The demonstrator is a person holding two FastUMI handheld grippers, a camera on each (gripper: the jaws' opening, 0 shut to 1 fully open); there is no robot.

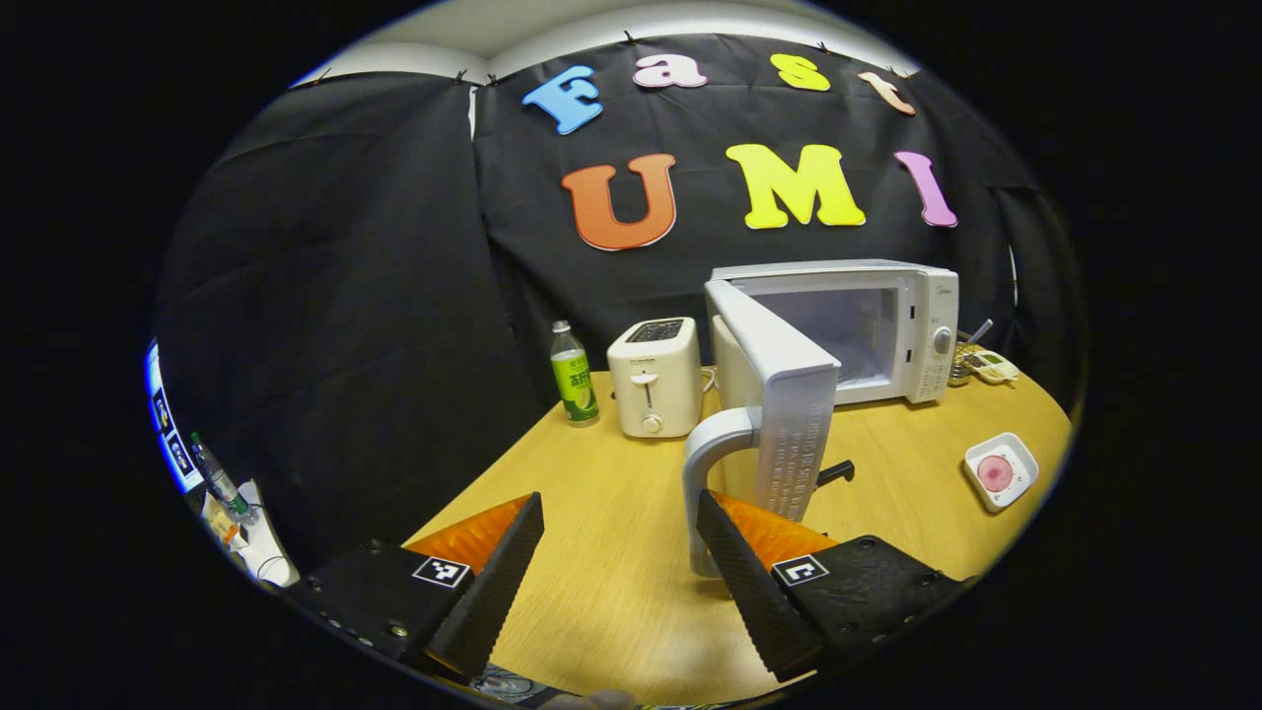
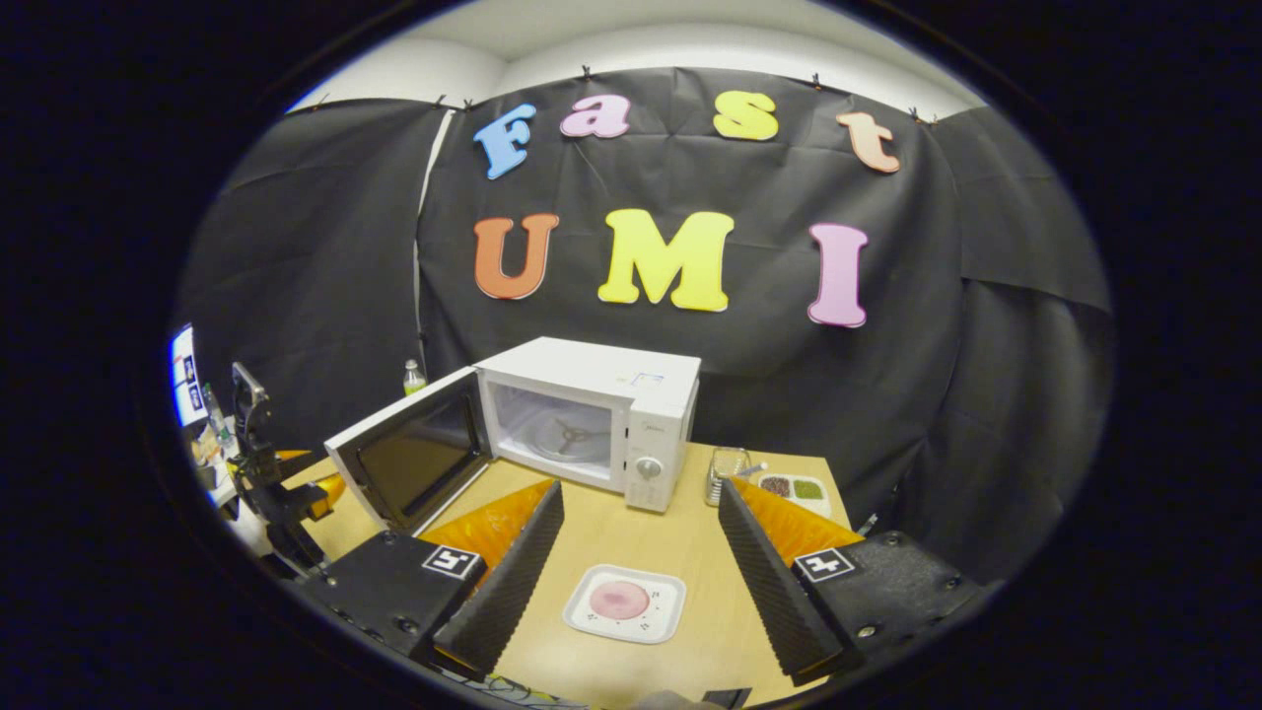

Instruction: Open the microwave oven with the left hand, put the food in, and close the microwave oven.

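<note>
Presently the microwave oven (image 2: 592,419) stands at the back of the wooden table (image 1: 611,572) with its door (image 2: 409,459) swung wide open toward the left gripper's side. The cavity is lit, and the turntable (image 2: 562,434) inside carries nothing. In the left gripper view the door (image 1: 779,394) is seen edge-on, its curved grey handle (image 1: 710,473) facing the camera.

The left gripper (image 1: 621,552) is spread apart and holds nothing; the handle sits just beyond its right-hand finger, and contact cannot be confirmed. In the right gripper view that same gripper (image 2: 281,473) shows farther off, beside the outer edge of the door.

The right gripper (image 2: 641,552) is likewise parted and empty, hovering above the table. The food (image 2: 619,600), a pink round item, lies on a white square plate (image 2: 661,616) on the table between and just ahead of its fingers, in front of the microwave and apart from it. The same plate (image 1: 1025,463) appears at the right in the left gripper view.

Other items noted: a white toaster (image 1: 654,377) and a green-labelled bottle (image 1: 574,375) left of the microwave, and a glass jar (image 2: 727,473) with a small divided dish (image 2: 794,488) to its right.
</note>
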